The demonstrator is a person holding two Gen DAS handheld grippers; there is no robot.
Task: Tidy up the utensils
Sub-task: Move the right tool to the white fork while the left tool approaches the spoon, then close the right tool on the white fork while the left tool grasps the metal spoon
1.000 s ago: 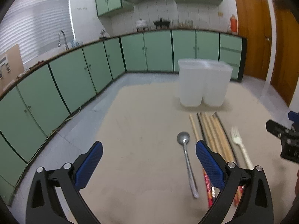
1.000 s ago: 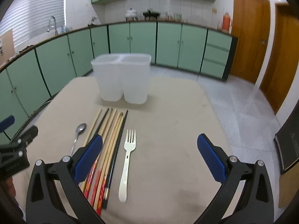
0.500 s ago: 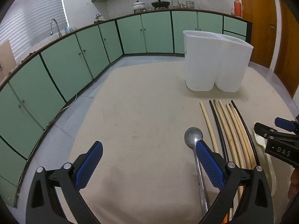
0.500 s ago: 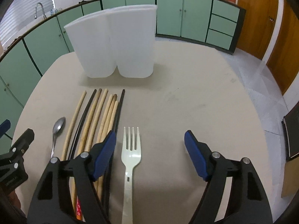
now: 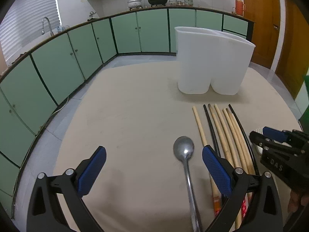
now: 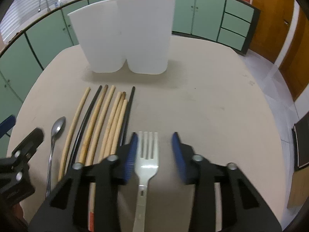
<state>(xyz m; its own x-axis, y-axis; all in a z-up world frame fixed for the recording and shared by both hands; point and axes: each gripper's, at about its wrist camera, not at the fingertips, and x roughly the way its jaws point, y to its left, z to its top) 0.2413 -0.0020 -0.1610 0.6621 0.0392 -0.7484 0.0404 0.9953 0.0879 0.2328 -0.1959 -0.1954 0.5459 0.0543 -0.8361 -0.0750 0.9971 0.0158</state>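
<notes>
A white plastic fork (image 6: 147, 154) lies on the beige table (image 6: 202, 100), its head between the blue pads of my right gripper (image 6: 155, 154). The jaws are closing; a gap still shows on the fork's right side. Left of the fork lie several wooden and black chopsticks (image 6: 108, 119) and a metal spoon (image 6: 58, 127). My left gripper (image 5: 154, 171) stands open low over the table, with the spoon (image 5: 183, 148) lying just inside its right finger. The chopsticks (image 5: 222, 135) run under that finger. A white two-compartment holder (image 6: 123, 36) stands behind the utensils.
The holder (image 5: 212, 63) stands upright near the table's far side. The right gripper (image 5: 280, 150) shows at the right edge of the left wrist view. Green cabinets (image 5: 58, 67) ring the room. A dark flat object (image 6: 301, 145) lies beyond the table's right edge.
Both grippers have come down and forward toward the utensils. The right gripper's jaws have narrowed from wide open to close around the fork's head. The left jaws stay wide.
</notes>
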